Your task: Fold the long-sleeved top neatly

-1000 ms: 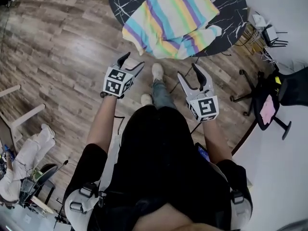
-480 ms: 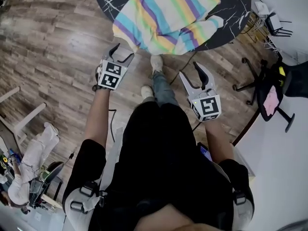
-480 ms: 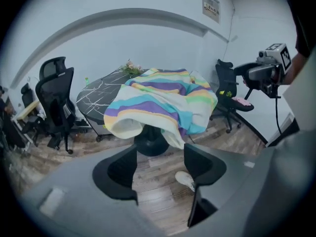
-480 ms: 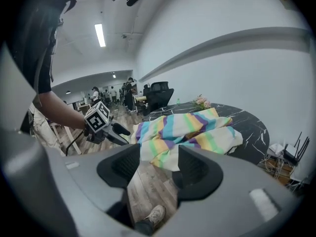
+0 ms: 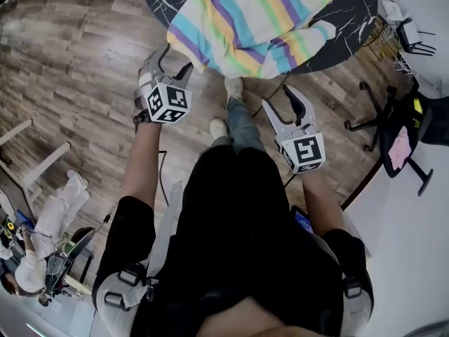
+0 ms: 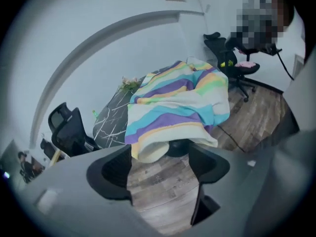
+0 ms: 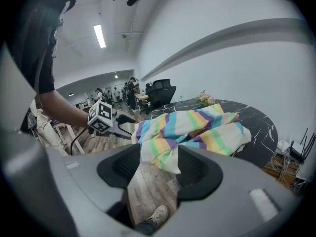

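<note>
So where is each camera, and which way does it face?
Head view: on the person's head, steeply down at the striped top on the black table; torso, arms, left gripper, right gripper show.
Left gripper view: on that gripper, facing the top's hanging hem; its jaws, just opened wider, hold nothing.
Right gripper view: on that gripper, facing the top; open jaws, a shoe, the left arm show.
Shared: all see the top.

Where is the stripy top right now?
In the head view, the stripy top lies on the black table at the top of the picture. Its near edge hangs off the table just ahead of the left claw.
</note>
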Demonstrator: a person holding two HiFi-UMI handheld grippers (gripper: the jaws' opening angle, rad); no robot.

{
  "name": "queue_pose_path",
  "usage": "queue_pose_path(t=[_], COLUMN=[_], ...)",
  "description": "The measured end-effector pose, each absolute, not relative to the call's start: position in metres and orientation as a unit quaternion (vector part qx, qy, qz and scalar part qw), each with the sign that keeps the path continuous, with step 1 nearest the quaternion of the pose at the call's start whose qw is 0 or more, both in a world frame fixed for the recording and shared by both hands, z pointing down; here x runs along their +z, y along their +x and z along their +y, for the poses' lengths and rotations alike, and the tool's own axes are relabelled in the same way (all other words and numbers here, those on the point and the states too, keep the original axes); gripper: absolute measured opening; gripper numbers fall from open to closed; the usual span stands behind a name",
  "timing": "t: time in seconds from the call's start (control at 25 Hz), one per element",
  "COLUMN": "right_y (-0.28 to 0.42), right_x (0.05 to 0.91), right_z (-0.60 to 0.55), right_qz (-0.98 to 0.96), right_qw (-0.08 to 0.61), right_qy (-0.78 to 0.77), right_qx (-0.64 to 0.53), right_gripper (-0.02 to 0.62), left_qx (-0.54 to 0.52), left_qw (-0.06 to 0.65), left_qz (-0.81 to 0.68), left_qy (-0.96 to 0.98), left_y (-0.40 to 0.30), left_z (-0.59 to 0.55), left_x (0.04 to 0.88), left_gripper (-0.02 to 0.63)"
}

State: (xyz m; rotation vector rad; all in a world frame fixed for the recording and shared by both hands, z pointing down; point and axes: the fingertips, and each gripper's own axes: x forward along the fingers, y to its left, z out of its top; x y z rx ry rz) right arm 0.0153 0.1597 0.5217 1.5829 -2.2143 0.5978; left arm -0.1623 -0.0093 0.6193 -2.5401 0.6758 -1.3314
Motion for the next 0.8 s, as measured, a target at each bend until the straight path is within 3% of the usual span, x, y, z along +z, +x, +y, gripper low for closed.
queue_pose_path(t=[0.2,0.24,0.32,0.4,0.8], right_y=[0.02,0.021,0.025,0.028,0.038], right_x=[0.524,0.524,0.523,0.521,0.485], right_z=[0.159,0.158,0.157,0.156,0.113], right_qz=[-0.78,-0.78,-0.779,-0.779,-0.796], right_qw=[0.177,0.176,0.175,0.173,0.145], right_qy=[0.56,0.561,0.562,0.561,0.557], right_qx=[0.215,0.215,0.217,0.22,0.187], right_gripper=[0.241,0.241,0.239,0.235,0.221], left_qx=[-0.456,-0.45,-0.429,-0.41,-0.363], left_qw=[0.152,0.155,0.152,0.129,0.022], left_qz=[0.191,0.186,0.18,0.175,0.122], left_qy=[-0.856,-0.86,-0.872,-0.886,-0.924], left_y=[-0.142,-0.137,-0.127,-0.119,-0.059], left_z=[-0.016,-0.016,-0.015,-0.012,-0.023], left_x=[0.621,0.618,0.604,0.589,0.516], left_gripper=[0.373,0.345,0.154,0.031,0.02])
